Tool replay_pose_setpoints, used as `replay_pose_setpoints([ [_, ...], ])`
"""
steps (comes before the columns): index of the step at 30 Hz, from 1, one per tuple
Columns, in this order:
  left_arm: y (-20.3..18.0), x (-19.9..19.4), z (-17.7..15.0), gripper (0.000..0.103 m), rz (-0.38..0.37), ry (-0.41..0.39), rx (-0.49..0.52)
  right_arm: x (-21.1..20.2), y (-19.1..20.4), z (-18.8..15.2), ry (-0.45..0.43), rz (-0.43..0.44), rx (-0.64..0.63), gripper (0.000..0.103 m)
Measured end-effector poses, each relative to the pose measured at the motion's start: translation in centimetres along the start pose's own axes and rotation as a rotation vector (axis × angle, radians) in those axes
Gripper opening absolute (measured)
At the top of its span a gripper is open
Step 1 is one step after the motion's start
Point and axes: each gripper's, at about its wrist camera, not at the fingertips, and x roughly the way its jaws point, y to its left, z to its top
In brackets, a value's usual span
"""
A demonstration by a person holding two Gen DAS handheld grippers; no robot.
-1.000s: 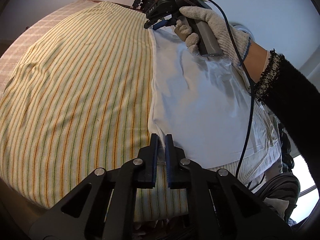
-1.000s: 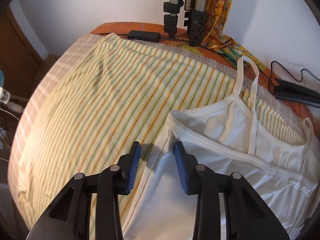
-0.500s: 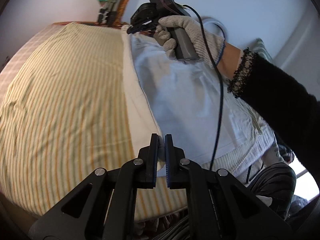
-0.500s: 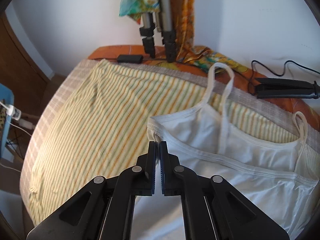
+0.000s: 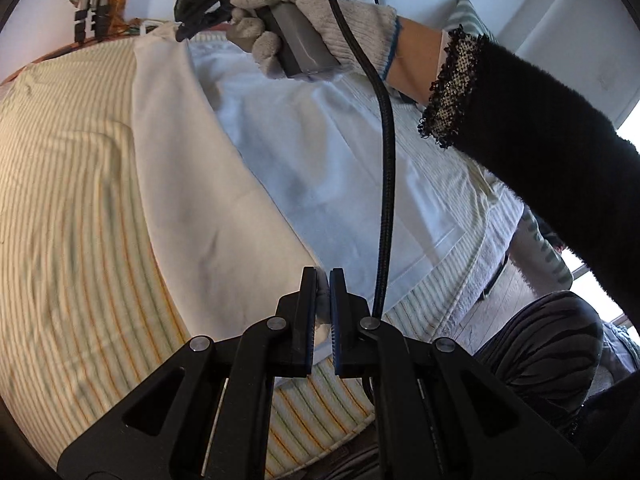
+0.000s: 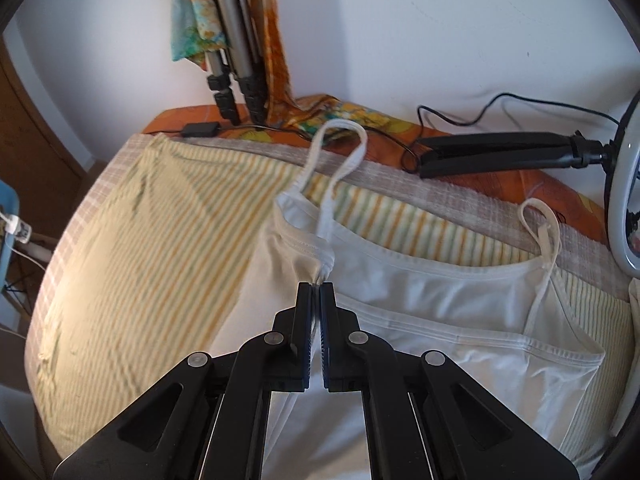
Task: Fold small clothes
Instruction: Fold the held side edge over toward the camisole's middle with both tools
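Note:
A white strappy camisole [image 5: 312, 148] lies on a striped yellow cloth [image 5: 68, 208]. My left gripper [image 5: 322, 276] is shut on its near hem corner and holds that side edge lifted. My right gripper [image 6: 318, 286] is shut on the top edge by the left strap [image 6: 340, 152]; it also shows in the left wrist view [image 5: 188, 30], held by a gloved hand [image 5: 316, 20] at the far end. The left side of the camisole [image 6: 440, 304] hangs raised between both grippers. Its other strap [image 6: 544, 232] lies flat at the right.
Tripod legs [image 6: 232, 80] with a colourful scarf [image 6: 192, 28] stand at the far edge. A black folded stand [image 6: 500, 152], a power adapter [image 6: 200, 130] and cables lie on the orange surface behind. A ring light [image 6: 624, 200] is at the right. My knee [image 5: 540, 344] is near the front edge.
The right gripper shut on the camisole's top edge. Both grippers then lifted the left side edge and carried it rightward over the garment.

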Motion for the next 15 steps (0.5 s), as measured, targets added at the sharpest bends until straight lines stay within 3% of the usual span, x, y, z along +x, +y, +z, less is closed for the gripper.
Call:
replay_pose_setpoints([
  [6,-0.2,1.0,0.3,0.004,-0.019,0.055,0.016,1.7,-1.3,-1.1,0.044,-0.015,0.029,0.003],
  [9,-0.4,0.4,0.2,0.005,-0.008,0.049,0.022,1.6,-1.9,-1.5,0.038,0.008,0.041,0.009],
  [11,-0.4,-0.3,0.1,0.01,0.003,0.032,0.017,1.0,-2.5,-1.8,0.023,0.006,0.061,0.031],
  [13,-0.6,-1.0,0.1,0.011,0.016,0.009,0.016,-0.3,-3.0,-2.3,-0.006,0.012,0.077,0.038],
  [15,-0.8,-2.0,0.0,0.011,0.029,-0.016,0.02,-1.6,-3.6,-2.9,-0.029,0.03,0.09,0.038],
])
